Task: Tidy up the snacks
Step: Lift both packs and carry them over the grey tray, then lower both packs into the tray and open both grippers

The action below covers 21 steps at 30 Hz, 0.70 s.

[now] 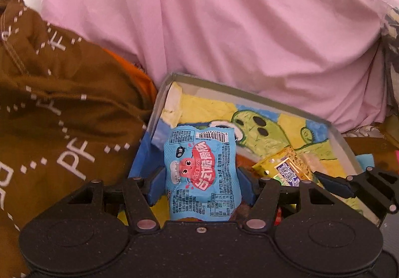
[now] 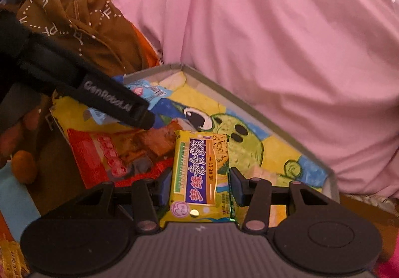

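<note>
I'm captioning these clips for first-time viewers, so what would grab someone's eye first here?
Likely the blue packet between the left gripper's fingers and the yellow packet between the right gripper's, both over the box. Next, the box's green cartoon lining, with a red packet at its left. Behind, a big pink sheet fills the background.

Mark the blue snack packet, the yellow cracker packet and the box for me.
blue snack packet (image 1: 199,173), left wrist view, on its printed front.
yellow cracker packet (image 2: 199,175), right wrist view, on its purple label.
box (image 1: 249,96), left wrist view, on its far grey rim.
</note>
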Each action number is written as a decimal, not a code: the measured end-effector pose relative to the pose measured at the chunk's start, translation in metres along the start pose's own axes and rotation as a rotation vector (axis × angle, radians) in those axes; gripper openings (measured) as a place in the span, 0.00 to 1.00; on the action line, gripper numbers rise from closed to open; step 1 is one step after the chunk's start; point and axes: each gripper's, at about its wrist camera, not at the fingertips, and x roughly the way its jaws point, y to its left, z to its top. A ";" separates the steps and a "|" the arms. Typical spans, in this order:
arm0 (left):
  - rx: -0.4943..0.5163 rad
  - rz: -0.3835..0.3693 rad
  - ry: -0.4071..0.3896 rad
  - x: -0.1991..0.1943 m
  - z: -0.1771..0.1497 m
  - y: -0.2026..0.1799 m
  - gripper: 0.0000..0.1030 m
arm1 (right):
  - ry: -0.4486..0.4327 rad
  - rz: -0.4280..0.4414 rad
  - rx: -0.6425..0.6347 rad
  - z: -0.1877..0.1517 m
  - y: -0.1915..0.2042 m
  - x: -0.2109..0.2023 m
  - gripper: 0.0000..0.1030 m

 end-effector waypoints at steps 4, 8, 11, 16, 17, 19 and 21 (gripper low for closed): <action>0.017 -0.006 -0.006 0.005 -0.005 0.001 0.62 | 0.006 0.011 0.027 -0.002 -0.002 0.006 0.51; 0.012 -0.008 -0.004 0.009 -0.005 0.002 0.66 | -0.010 -0.001 0.024 -0.002 0.000 0.007 0.56; 0.019 -0.013 -0.022 0.004 -0.006 -0.002 0.74 | -0.014 -0.008 0.041 -0.001 -0.003 0.004 0.62; -0.003 -0.004 -0.058 -0.008 -0.006 -0.003 0.86 | -0.057 -0.027 0.089 -0.002 -0.012 -0.013 0.80; -0.010 0.001 -0.073 -0.012 -0.005 -0.003 0.89 | -0.069 -0.029 0.101 -0.002 -0.014 -0.018 0.82; -0.024 -0.012 -0.095 -0.022 -0.003 -0.001 0.92 | -0.091 -0.033 0.121 -0.002 -0.019 -0.029 0.86; -0.026 -0.012 -0.118 -0.035 -0.002 -0.001 0.97 | -0.110 -0.042 0.141 -0.002 -0.022 -0.041 0.90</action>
